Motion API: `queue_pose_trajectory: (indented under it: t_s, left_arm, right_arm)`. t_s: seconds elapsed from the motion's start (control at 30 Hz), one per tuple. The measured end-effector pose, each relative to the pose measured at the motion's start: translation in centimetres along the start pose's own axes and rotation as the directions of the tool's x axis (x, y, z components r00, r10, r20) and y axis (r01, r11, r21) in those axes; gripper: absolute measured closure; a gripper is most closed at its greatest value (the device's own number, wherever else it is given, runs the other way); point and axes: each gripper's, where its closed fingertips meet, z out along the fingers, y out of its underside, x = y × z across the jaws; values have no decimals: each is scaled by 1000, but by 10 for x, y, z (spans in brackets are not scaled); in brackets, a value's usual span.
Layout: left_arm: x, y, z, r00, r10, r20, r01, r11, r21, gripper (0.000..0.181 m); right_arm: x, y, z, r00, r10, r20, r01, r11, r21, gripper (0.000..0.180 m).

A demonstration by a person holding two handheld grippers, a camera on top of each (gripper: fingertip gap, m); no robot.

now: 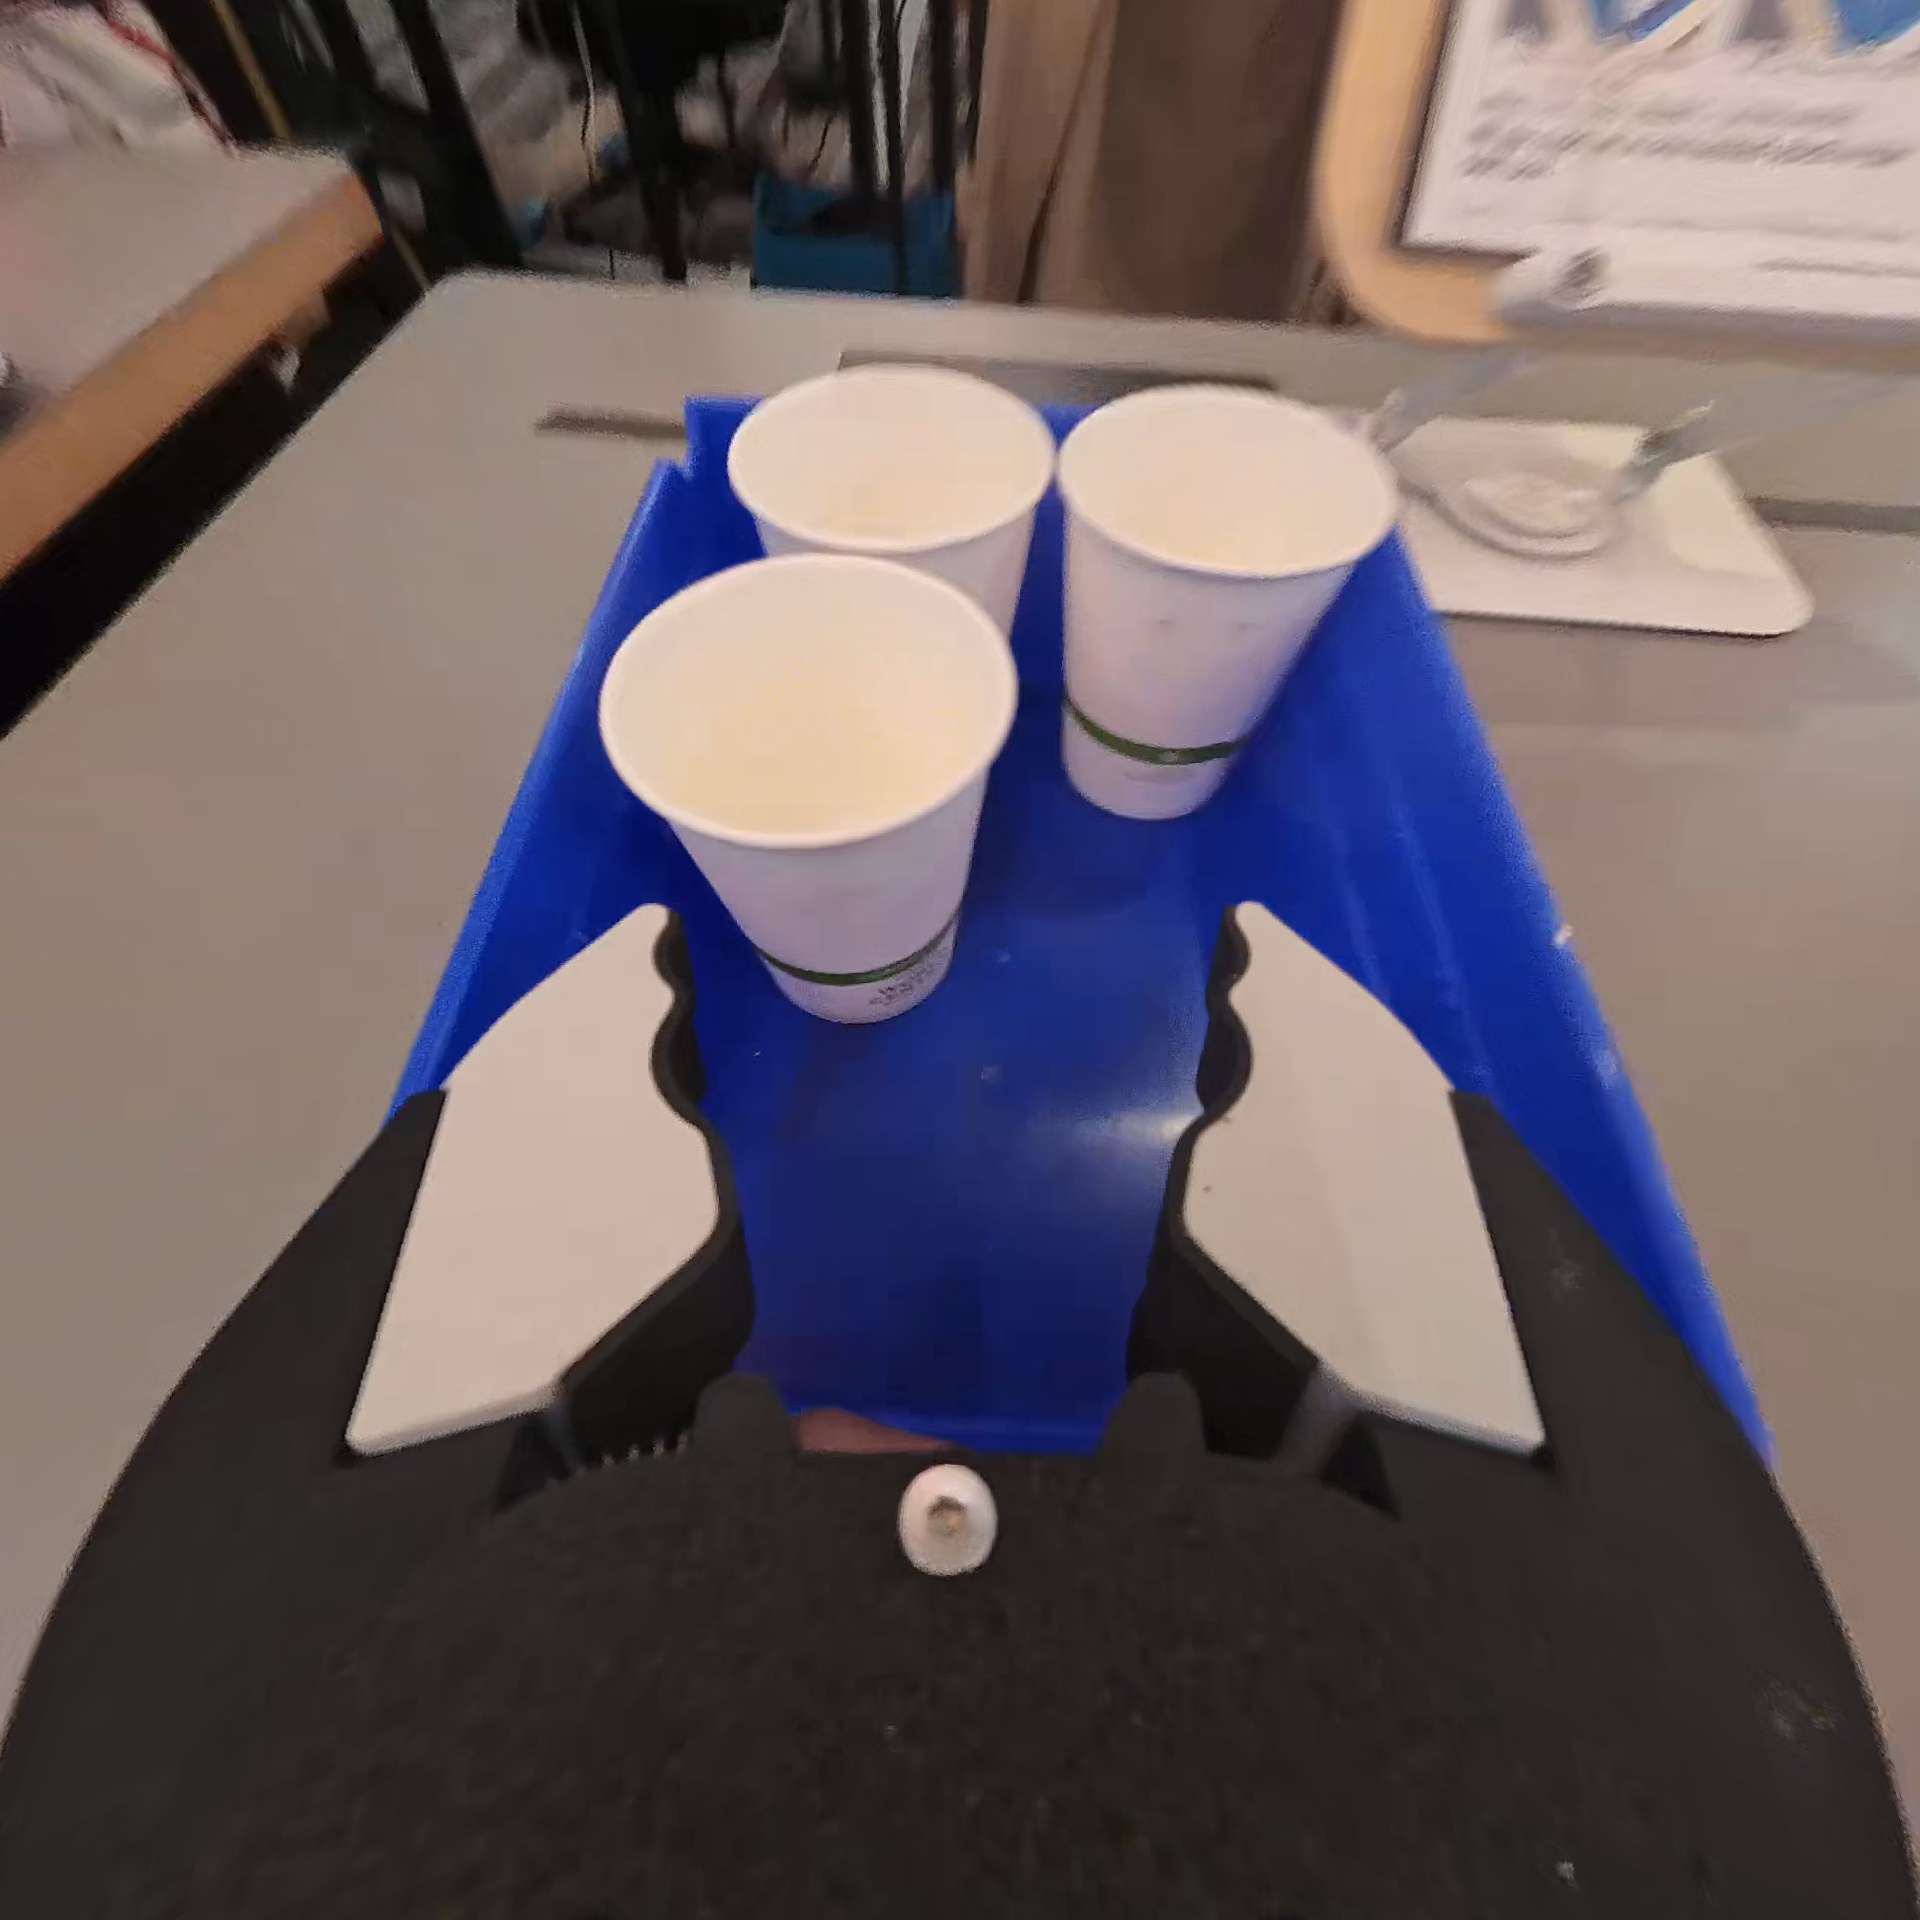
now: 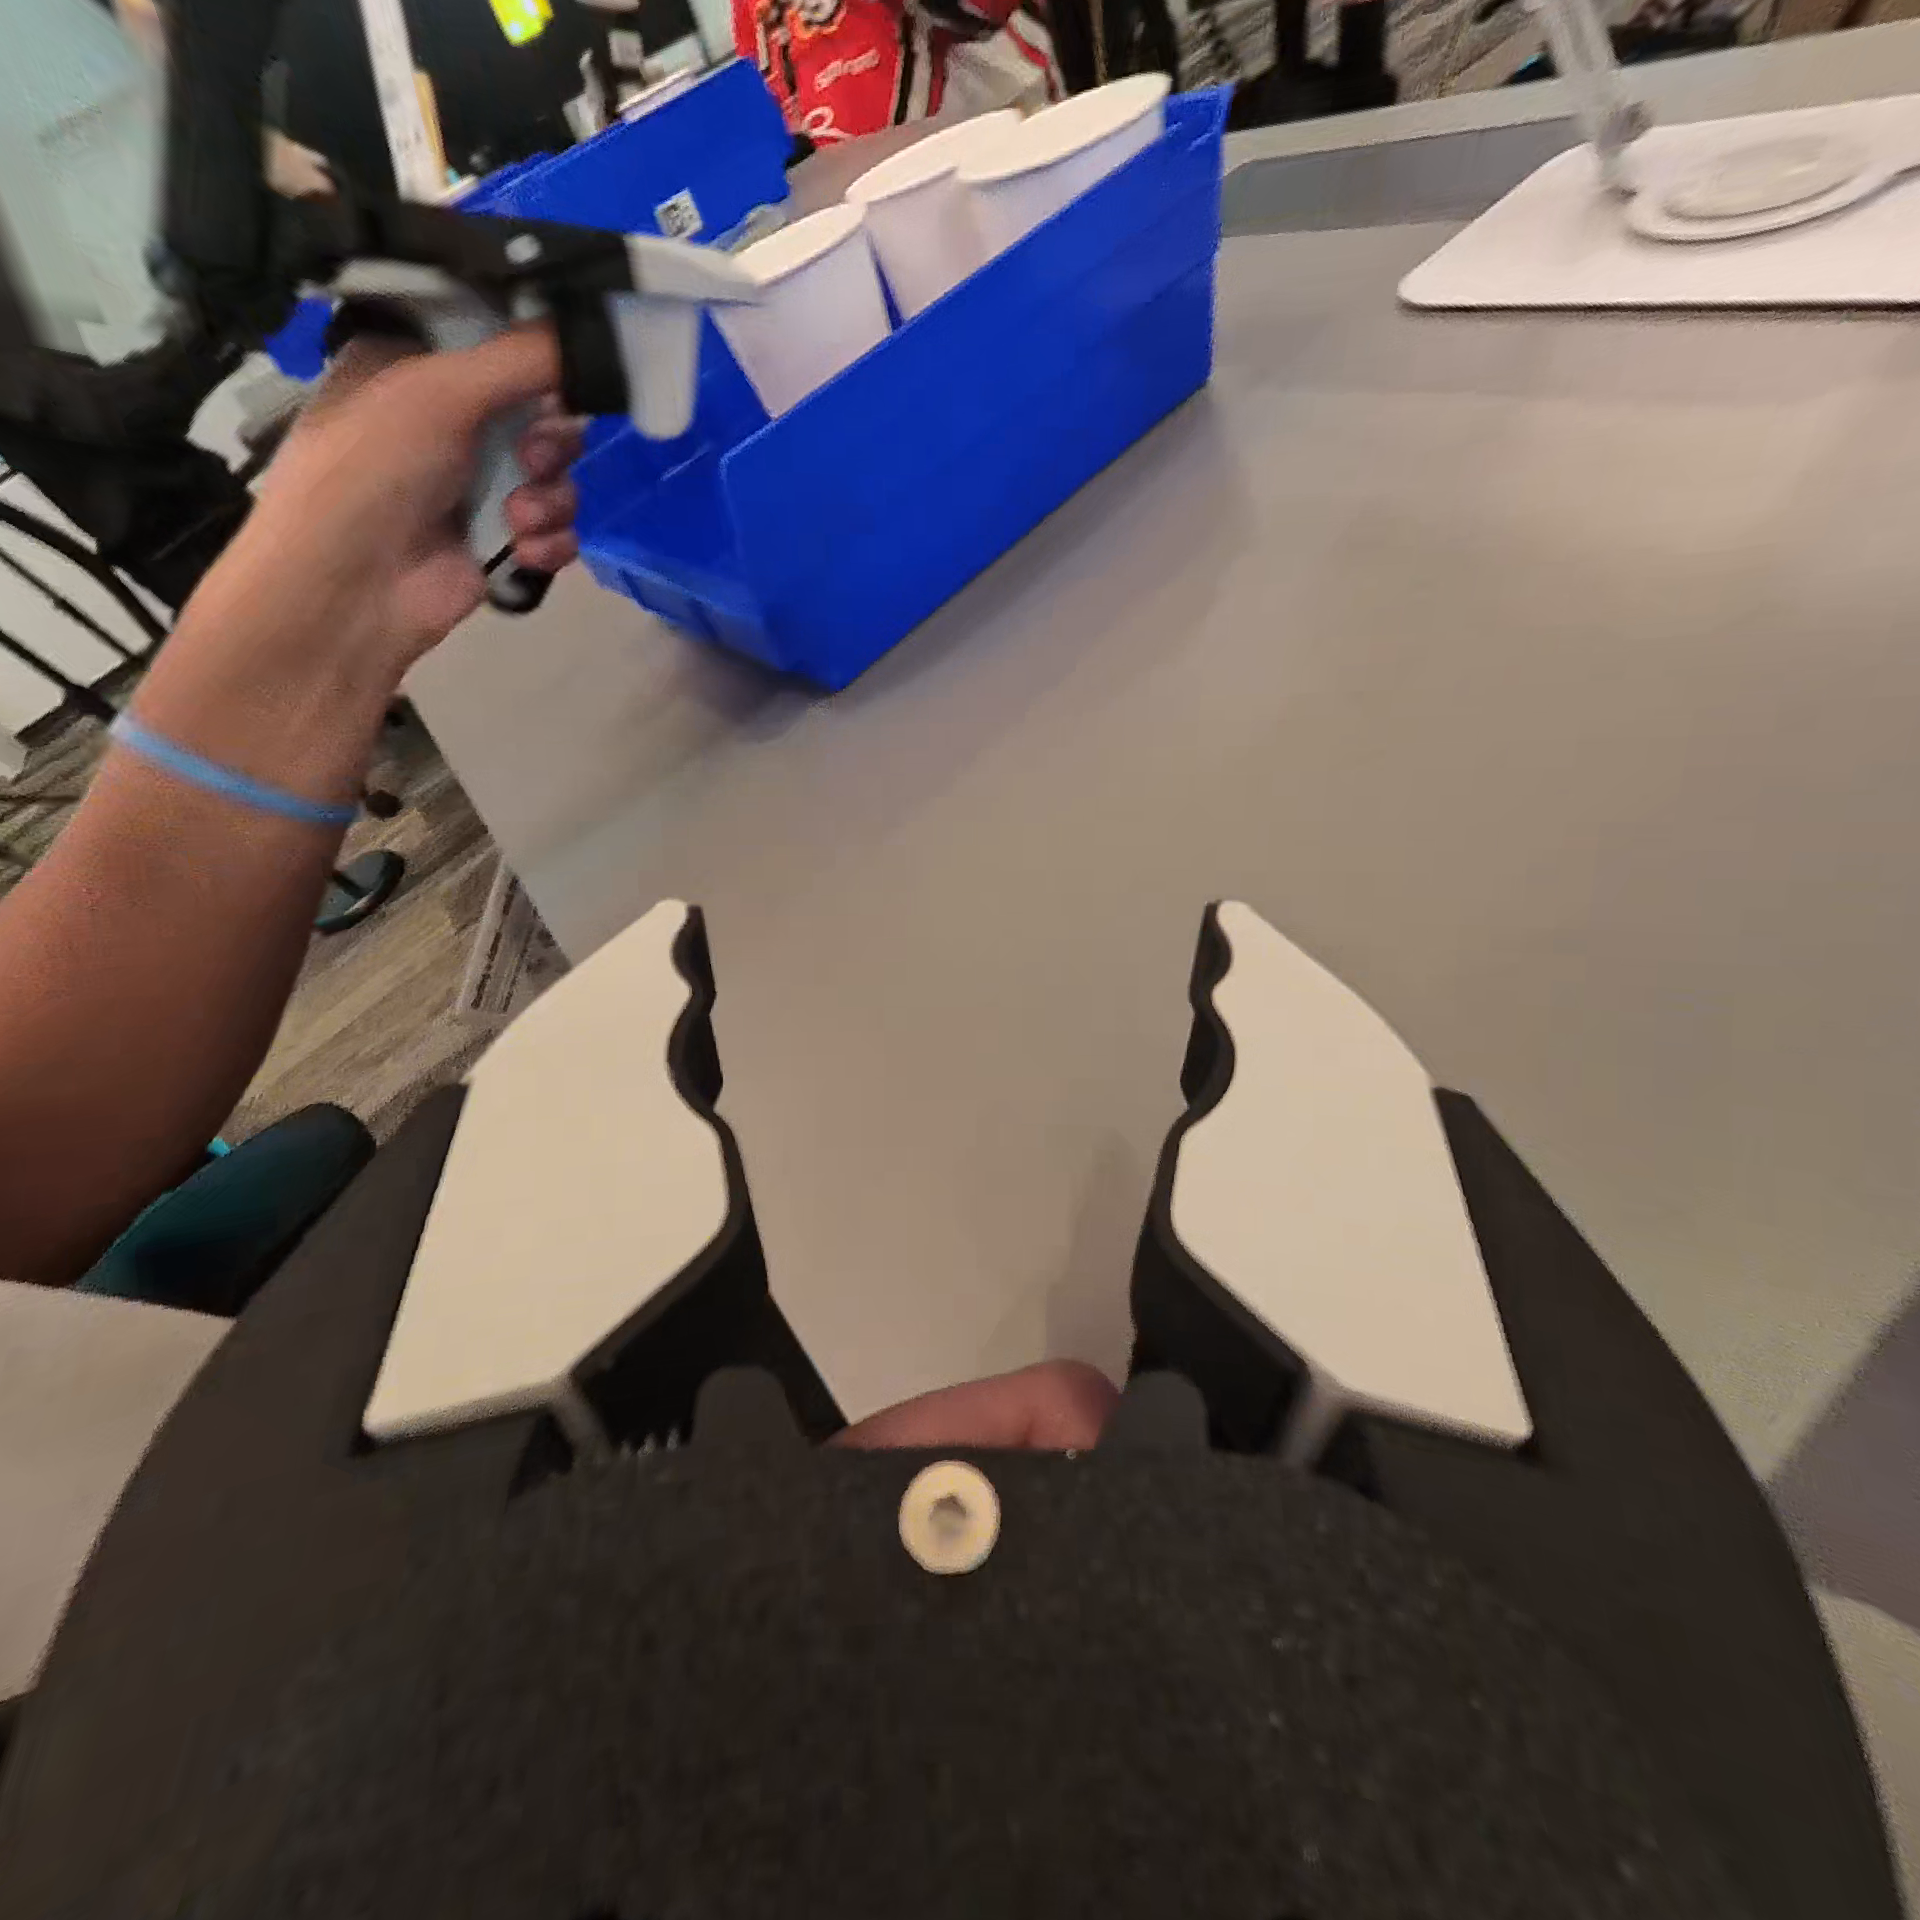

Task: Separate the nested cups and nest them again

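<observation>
1. Paper cups, three of them, stand upright and apart inside the blue bin (image 1: 1382,831): the near cup (image 1: 821,790), the far cup (image 1: 894,478) behind it and the right cup (image 1: 1195,603) beside them. Each is white with a green band low on its wall.
2. By my reading the separating is done, and nesting them again is the step in hand.
3. Left gripper (image 1: 951,935) hovers over the bin's near end with its fingers released and nothing between them; the near cup sits just ahead of its left fingertip.
4. Right gripper (image 2: 951,925) hangs over bare grey desk (image 2: 1455,675), well apart from the bin, fingers likewise spread and empty.
5. Next move likely calls for closing on one cup's rim or wall, lifting it clear and lowering it straight into another; thin paper may crush under a hard squeeze.
6. Hard to make out: the far cup's base is hidden behind the near cup, the bin's front lip is covered by the gripper body, and the clear object on the white mat (image 1: 1621,561) is blurred.
</observation>
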Motion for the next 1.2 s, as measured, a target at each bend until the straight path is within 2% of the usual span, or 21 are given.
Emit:
queue_pose_trajectory:
  t_s: [0.07,0.2,0.3,0.47,0.57,0.63,0.8,0.9,1.0,1.1,1.2]
  left_arm:
    - [-11,5,26,999,-41,23,43,994,-102,87]
    - [-21,10,63,992,-116,46,123,977,-172,82]
    - [-32,9,76,986,-107,128,129,976,-177,80]
    - [-35,8,81,982,-106,158,135,974,-183,91]
    - [-29,11,70,988,-114,104,132,974,-183,93]
    - [-18,11,50,996,-88,5,88,981,-174,94]
    - [6,-18,-31,960,139,-242,-150,988,-27,96]
    - [51,-40,-85,826,285,-487,-285,955,76,96]
    - [118,-39,-131,545,408,-733,-409,892,192,95]
    - [174,-24,-151,309,460,-832,-501,822,269,95]
    - [219,-7,-152,149,490,-859,-576,749,327,95]
  right_arm:
    - [-5,2,0,999,-30,19,30,999,-11,94]
    - [5,3,-12,998,-66,5,66,997,-31,94]
    - [16,2,-24,999,-41,0,41,999,-22,97]
    - [28,2,-37,1000,-10,-3,10,1000,-14,100]
    - [28,1,-41,999,-34,8,34,999,-20,100]
    - [31,0,-44,998,-68,10,68,997,-30,100]
    - [42,-8,-55,987,-144,71,148,987,-63,100]
    - [33,-34,-57,951,-244,193,258,965,-51,97]
    - [18,-66,-51,875,-365,319,393,919,-29,90]
    - [1,-94,-38,797,-435,418,481,877,-4,89]
    - [-7,-105,-20,743,-491,454,564,825,-31,87]
